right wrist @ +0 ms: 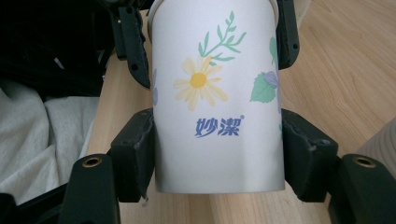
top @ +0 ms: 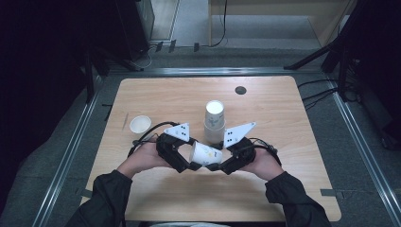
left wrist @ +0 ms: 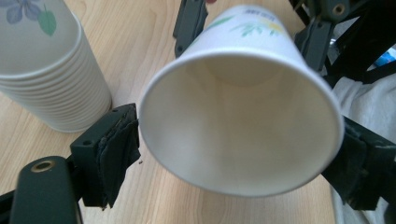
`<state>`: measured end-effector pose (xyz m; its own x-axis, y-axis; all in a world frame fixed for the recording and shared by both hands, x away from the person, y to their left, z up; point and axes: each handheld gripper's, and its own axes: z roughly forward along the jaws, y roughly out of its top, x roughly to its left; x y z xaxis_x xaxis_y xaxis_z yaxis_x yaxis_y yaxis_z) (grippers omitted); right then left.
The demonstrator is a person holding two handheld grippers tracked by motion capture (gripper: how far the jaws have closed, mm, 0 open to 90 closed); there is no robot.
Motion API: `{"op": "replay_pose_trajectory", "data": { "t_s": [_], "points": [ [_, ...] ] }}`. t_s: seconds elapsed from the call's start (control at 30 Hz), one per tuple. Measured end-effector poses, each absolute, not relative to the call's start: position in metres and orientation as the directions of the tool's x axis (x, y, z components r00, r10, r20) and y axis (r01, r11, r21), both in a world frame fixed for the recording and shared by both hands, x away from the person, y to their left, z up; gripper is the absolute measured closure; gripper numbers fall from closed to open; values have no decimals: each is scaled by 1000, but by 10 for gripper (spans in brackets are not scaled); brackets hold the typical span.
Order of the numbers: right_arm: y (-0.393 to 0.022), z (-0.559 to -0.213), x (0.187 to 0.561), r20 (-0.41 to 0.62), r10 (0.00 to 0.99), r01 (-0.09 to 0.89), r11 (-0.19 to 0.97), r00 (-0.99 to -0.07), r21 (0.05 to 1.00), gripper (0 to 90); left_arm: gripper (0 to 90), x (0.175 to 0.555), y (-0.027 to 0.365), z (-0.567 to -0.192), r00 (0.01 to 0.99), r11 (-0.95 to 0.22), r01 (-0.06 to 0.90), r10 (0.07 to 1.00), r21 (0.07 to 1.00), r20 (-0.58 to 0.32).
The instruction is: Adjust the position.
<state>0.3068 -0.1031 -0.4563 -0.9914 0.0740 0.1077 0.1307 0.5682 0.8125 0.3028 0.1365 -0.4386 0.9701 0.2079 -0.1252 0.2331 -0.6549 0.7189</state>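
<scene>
A white paper cup printed with flowers lies on its side, held between both grippers just above the wooden table. My left gripper has its pads against the cup's open rim, and the mouth faces its camera. My right gripper is shut on the narrow base end, its pads pressing the printed wall. In the right gripper view the left gripper's jaws flank the far rim. Both hands rest near the table's front middle.
A tall stack of the same cups stands just behind the grippers, also at the left gripper view's left. A single cup stands upright at the left. A dark round grommet sits near the far edge.
</scene>
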Motion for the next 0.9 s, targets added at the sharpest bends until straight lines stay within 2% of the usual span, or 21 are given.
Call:
{"op": "replay_pose_trajectory", "data": {
  "t_s": [0.17, 0.23, 0.43, 0.67, 0.9],
  "points": [
    [-102, -458, 308, 131, 71, 147, 570, -989, 809, 351, 161, 304, 138, -440, 969, -658, 238, 208, 714, -132],
    [-101, -459, 308, 132, 77, 152, 575, -988, 804, 353, 216, 303, 139, -439, 973, -659, 226, 196, 717, -126],
    [-102, -458, 309, 136, 73, 153, 576, -988, 803, 350, 243, 302, 139, -437, 976, -663, 208, 188, 719, -109],
    [-100, -460, 309, 135, 88, 161, 592, -987, 790, 253, 265, 303, 139, -432, 976, -694, 209, 190, 689, -105],
    [-99, -465, 310, 115, 107, 157, 622, -988, 767, 248, 266, 304, 134, -426, 981, -755, 177, 185, 631, -53]
  ]
}}
